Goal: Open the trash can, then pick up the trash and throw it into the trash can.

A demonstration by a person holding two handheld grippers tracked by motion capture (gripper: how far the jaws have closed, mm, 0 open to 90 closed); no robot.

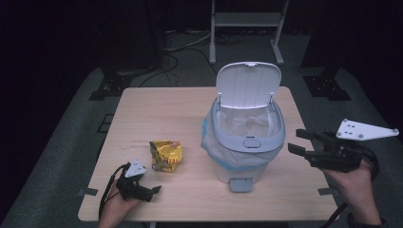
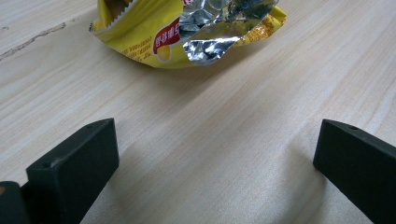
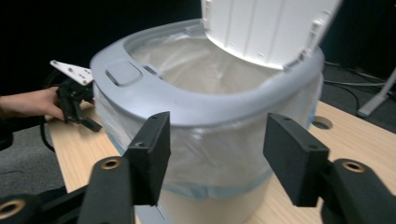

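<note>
- Bin (image 1: pixel 247 142) standing right of centre on the surface (image 1: pixel 157 109), lid (image 1: pixel 247 85) tipped up and back, clear bag (image 1: pixel 211 142) lining it and folded over the rim; contents impossible to tell.
- Crumpled yellow wrapper (image 1: pixel 166 155) lying left of the bin, apart from it, torn silver foil showing.
- Left tongs (image 1: pixel 155 191) low over the near left edge, jaws spread wide, empty, pointed at the wrapper (image 2: pixel 187 32).
- Right tongs (image 1: pixel 300 142) just right of the bin, held level, jaws apart, empty, framing the bin (image 3: pixel 205 112).

Snack bag (image 1: pixel 166 155) on table (image 1: pixel 157 107), left of open-lidded bin (image 1: pixel 244 137).
</note>
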